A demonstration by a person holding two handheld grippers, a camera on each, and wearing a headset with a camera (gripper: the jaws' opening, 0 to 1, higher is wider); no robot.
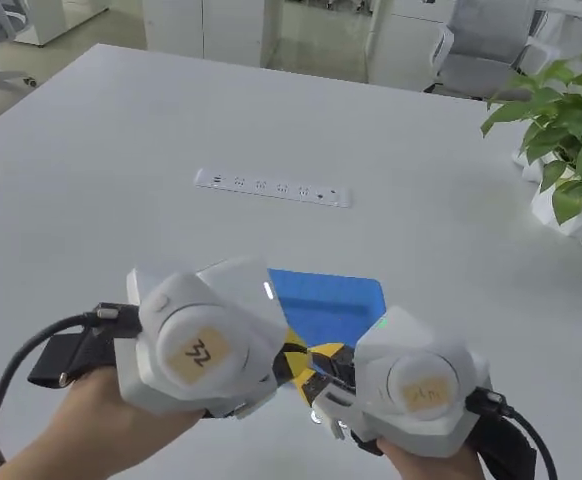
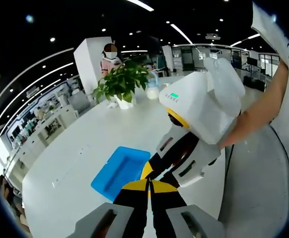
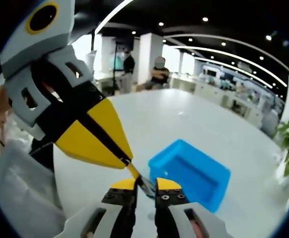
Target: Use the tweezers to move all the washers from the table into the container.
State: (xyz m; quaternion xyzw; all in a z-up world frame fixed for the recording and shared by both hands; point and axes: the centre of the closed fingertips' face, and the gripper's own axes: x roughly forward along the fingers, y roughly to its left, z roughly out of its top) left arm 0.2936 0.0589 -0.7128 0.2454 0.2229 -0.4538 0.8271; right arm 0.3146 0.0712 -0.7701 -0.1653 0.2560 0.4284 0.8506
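Gripping the tweezers (image 3: 137,175), the left hand-held gripper (image 3: 127,161) pokes their tip between the close-set jaws of the right hand-held gripper (image 3: 145,187), whose grip I cannot tell, with the container (image 3: 194,173) just ahead.

A white table (image 1: 121,130) carries a blue container (image 1: 326,300) and a white power strip (image 1: 271,188).

We read "XENSE" in small dark letters on the white housing of the right gripper (image 2: 153,172), upper centre of the left gripper view. No other writing is legible.
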